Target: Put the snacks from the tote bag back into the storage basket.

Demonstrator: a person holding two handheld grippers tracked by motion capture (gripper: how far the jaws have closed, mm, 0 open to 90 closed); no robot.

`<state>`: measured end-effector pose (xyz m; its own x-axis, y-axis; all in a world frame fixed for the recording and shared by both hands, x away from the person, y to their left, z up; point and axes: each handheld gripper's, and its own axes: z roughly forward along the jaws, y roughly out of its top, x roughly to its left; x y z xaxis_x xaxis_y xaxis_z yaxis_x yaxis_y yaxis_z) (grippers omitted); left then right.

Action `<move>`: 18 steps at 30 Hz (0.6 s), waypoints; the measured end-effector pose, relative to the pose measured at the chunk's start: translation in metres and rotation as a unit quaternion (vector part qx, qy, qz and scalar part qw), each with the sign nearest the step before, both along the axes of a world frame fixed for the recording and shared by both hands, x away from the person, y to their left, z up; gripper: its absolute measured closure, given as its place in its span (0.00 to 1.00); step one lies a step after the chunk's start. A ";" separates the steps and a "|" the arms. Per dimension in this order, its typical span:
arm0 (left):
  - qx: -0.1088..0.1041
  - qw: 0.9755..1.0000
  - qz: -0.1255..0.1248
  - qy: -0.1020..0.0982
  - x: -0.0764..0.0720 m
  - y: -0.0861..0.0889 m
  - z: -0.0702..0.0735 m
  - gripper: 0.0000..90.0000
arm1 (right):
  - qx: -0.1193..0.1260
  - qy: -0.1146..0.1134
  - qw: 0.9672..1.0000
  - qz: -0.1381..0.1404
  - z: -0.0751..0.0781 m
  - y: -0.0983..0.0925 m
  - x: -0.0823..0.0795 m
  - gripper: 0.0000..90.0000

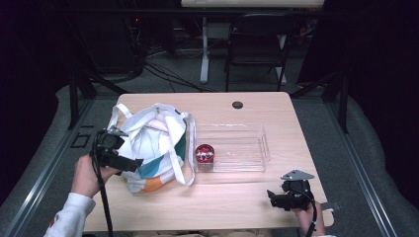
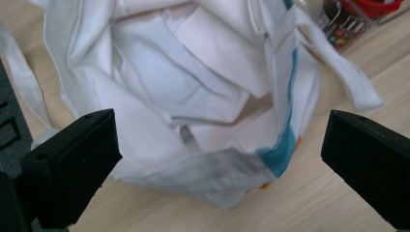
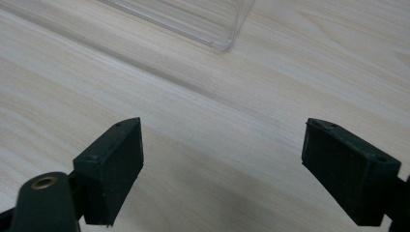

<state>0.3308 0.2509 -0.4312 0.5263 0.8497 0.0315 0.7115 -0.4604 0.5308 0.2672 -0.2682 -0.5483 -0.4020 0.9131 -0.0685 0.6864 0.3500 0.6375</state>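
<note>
On the pale wooden tabletop point(image 1: 232, 197) a crumpled white cloth tote bag with teal and orange patches point(image 1: 153, 148) lies toward the left side, its mouth gaping and its long white straps point(image 1: 188, 148) draped down beside it. The left gripper point(image 1: 129, 163) hovers at the bag's near left edge, held in the person's left hand point(image 1: 86, 175), and its black fingers point(image 2: 72, 164) stand wide apart with nothing pressed between them; in the left gripper view the bag's open mouth and folded white lining point(image 2: 193, 82) sit in the gap between the fingers, with the teal seam point(image 2: 285, 140) toward the right finger, and neither finger touches the cloth. Just to the right of the bag stands a clear rectangular plastic tray point(image 1: 257, 148), and in its left end sits a small round jar with a red lid point(image 1: 204, 154), close to the hanging straps. The right gripper point(image 1: 276, 197) rests low near the tabletop's near right edge, well apart from the bag, held in the person's right hand point(image 1: 309, 217). Its fingers point(image 3: 111, 169) are also spread wide with only bare wood between them, and a corner of the clear tray point(image 3: 222, 29) shows ahead of them in the right gripper view.
</note>
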 end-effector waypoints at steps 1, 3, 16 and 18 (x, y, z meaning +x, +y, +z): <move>-0.001 1.000 0.005 0.002 -0.003 0.004 -0.005 0.00 | -0.001 0.001 1.000 0.000 0.000 0.000 0.000 0.16; -0.008 1.000 0.017 0.004 -0.009 0.012 -0.015 0.00 | -0.001 0.001 1.000 0.000 0.000 0.000 0.000 0.16; -0.026 0.998 0.052 0.032 -0.030 0.037 -0.064 0.00 | -0.005 -0.002 1.000 0.003 0.000 0.002 0.000 0.16; -0.030 0.998 0.054 0.033 -0.030 0.039 -0.066 0.00 | -0.009 -0.001 1.000 0.007 0.000 0.002 -0.001 0.16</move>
